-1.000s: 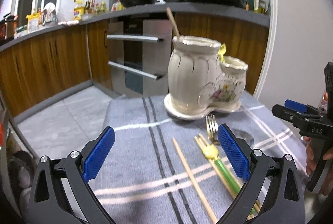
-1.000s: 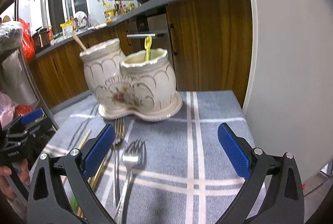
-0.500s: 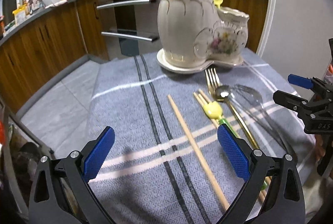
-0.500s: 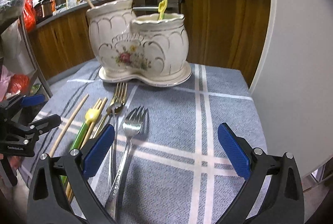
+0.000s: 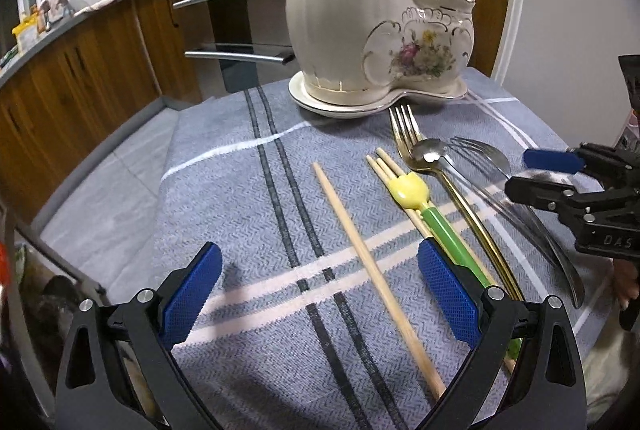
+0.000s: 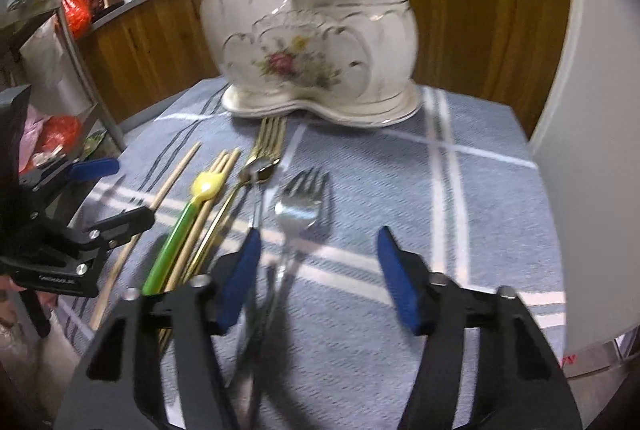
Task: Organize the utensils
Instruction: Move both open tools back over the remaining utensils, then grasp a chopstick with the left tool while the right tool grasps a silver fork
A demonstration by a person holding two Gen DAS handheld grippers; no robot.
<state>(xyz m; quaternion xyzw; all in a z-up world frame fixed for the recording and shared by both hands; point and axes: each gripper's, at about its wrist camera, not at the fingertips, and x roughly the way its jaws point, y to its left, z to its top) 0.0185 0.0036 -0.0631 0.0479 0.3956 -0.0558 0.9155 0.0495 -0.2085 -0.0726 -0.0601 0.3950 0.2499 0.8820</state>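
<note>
Item: ceramic holder (image 5: 372, 30), two joined pots on one saucer, stood at the far edge of the desk (image 5: 240, 198); the taller pot held a wooden stick, the lower one a yellow-tipped piece.

Item: loose utensils, lying side by side on the grey striped cloth toward the desk's right edge, handles toward the near edge. Single chopstick (image 5: 368, 258); bundle of chopsticks (image 5: 386, 166); green-handled utensil (image 5: 440, 226) with yellow head; gold fork (image 5: 404, 134); spoon (image 5: 430, 152); steel fork (image 6: 298, 210).

Left gripper (image 5: 320, 294): fingers wide, empty, straddling the single chopstick.

Right gripper (image 6: 316, 270): fingers wide, empty, low over the steel fork's handle.

Step judged: approach for pick-up, nothing yet grasped. Next move would call for lowering, closing on one handle only, lifting clear of its neighbours, then tipping it upright into a pot.
</note>
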